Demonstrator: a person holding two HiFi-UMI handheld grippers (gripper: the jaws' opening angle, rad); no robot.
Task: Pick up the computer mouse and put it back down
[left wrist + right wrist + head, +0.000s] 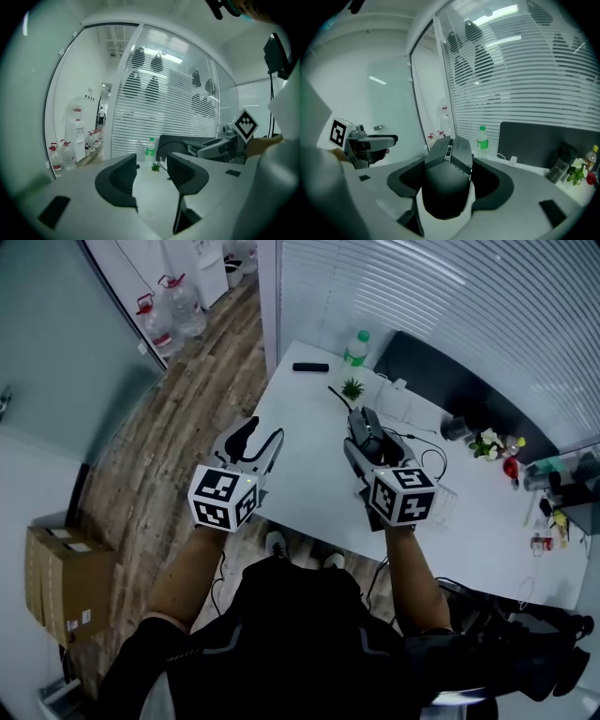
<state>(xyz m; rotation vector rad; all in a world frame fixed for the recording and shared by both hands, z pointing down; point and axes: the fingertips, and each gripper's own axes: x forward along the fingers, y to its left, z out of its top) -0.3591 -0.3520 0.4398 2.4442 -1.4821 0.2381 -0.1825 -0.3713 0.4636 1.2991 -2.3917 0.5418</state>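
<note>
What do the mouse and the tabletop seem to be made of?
The mouse: likely hard plastic, dark and matte, going by its angular moulded panels and dull sheen. The tabletop: smooth white surface, perhaps laminate; it looks even and seamless.

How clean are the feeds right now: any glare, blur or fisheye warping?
Head view: dim, fisheye bends the table edges. Left gripper view: bright blinds backlight the dark jaws; dark vignette in corners. Right gripper view: ceiling-light glare on the glass, computer mouse dark, low in detail.

White table [309, 470]: green-capped bottle [356, 347], small plant [352, 387] near far edge. Water jugs [176, 307], cardboard boxes [58, 573] on floor.
</note>
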